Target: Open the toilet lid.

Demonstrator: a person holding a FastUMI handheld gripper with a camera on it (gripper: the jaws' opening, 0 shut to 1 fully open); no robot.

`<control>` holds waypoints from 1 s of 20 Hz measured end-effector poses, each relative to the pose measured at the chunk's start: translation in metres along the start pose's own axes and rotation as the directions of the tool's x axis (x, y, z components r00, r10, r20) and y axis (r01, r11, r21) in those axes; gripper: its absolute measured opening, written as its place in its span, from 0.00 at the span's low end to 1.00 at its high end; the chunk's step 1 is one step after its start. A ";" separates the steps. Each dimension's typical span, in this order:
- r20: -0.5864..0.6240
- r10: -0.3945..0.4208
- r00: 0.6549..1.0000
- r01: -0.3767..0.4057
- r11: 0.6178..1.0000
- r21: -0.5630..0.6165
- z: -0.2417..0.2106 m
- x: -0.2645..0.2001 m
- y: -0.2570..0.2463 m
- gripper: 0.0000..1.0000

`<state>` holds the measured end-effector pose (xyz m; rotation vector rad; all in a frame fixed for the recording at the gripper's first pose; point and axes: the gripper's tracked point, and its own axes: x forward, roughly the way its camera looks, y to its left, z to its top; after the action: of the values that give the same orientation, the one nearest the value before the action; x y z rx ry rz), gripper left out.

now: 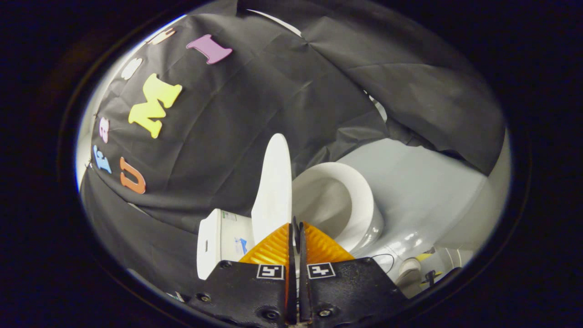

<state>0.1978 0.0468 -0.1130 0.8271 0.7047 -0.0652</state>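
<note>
Tool [296, 224] fingers closed together, empty, before raised toilet lid [274, 187].

Gripper-mounted fisheye, rolled sideways, close behind the tongs [296, 226], facing the toilet [337, 205] beyond.

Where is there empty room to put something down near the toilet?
The bare pale floor beyond the white toilet bowl, up to the black cloth wall, is free. It is crowded by the raised white lid and tank, where the hand-held gripper sits nearly closed.
</note>
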 end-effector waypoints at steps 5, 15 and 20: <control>0.005 0.015 1.000 -0.015 0.998 -0.064 -0.002 -0.012 0.026 0.06; 0.027 0.008 1.000 -0.003 0.984 -0.178 -0.010 -0.024 0.058 0.06; 0.037 0.019 0.999 -0.010 0.974 -0.227 -0.015 -0.030 0.077 0.06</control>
<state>0.1912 0.1038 -0.0515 0.6103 0.6561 0.0123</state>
